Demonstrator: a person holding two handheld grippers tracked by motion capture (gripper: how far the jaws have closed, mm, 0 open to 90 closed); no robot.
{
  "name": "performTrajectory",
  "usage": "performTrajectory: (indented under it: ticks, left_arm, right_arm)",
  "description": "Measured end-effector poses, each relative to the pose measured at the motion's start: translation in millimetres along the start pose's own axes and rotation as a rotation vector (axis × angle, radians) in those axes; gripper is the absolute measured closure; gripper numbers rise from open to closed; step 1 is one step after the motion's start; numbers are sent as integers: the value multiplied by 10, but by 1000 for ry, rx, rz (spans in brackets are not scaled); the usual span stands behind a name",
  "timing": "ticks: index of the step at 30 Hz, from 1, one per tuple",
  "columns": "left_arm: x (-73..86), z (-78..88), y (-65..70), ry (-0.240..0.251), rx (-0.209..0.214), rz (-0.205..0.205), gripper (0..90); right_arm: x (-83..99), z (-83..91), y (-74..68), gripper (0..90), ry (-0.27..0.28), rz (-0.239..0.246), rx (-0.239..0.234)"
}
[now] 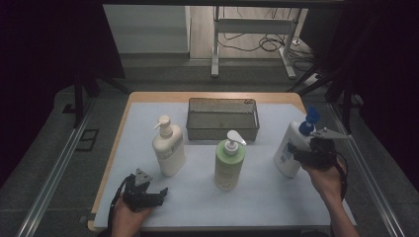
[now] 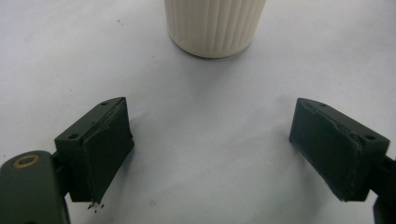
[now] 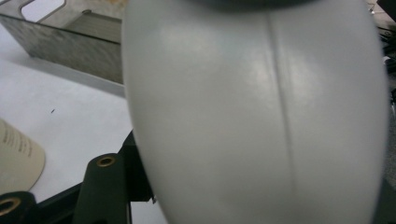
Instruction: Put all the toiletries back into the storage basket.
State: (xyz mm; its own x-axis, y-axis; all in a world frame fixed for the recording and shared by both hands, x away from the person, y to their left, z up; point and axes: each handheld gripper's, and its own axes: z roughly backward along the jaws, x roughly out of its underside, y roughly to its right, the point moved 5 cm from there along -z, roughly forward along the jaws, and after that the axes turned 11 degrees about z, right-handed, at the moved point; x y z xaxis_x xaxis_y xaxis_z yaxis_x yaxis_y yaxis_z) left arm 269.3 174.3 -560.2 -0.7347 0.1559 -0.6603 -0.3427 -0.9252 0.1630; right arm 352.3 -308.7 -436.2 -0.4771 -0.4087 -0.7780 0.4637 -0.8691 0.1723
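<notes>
With right tongs (image 1: pixel 296 150) clamped on the white blue-pump bottle (image 1: pixel 289 148), right of the mesh basket (image 1: pixel 223 118), keep it upright, lift straight, then swing left over the basket. Left tongs (image 1: pixel 155 195) spread, idle.

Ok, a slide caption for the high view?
Right gripper grips the blue-pump white bottle beside the mesh basket; left gripper rests open.

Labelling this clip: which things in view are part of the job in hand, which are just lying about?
In play:
- white bottle with blue pump, tilted, gripped by the right hand-held gripper
- metal mesh basket, likely where it goes

Lying about:
- cream pump bottle
- green pump bottle
- left hand-held gripper, open on nothing
</notes>
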Motion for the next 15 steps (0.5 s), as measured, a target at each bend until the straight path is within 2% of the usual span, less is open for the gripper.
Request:
performTrajectory:
  ticks: [7, 15]
  left_arm:
    - [-1, -1, -2, 0, 1, -3, 124]
    - [-1, -1, -2, 0, 1, -3, 124]
  right_arm:
    - [-68, 86, -63, 399, -11, 29, -26]
    - [-254, 179, -117, 399, 7, 50, -67]
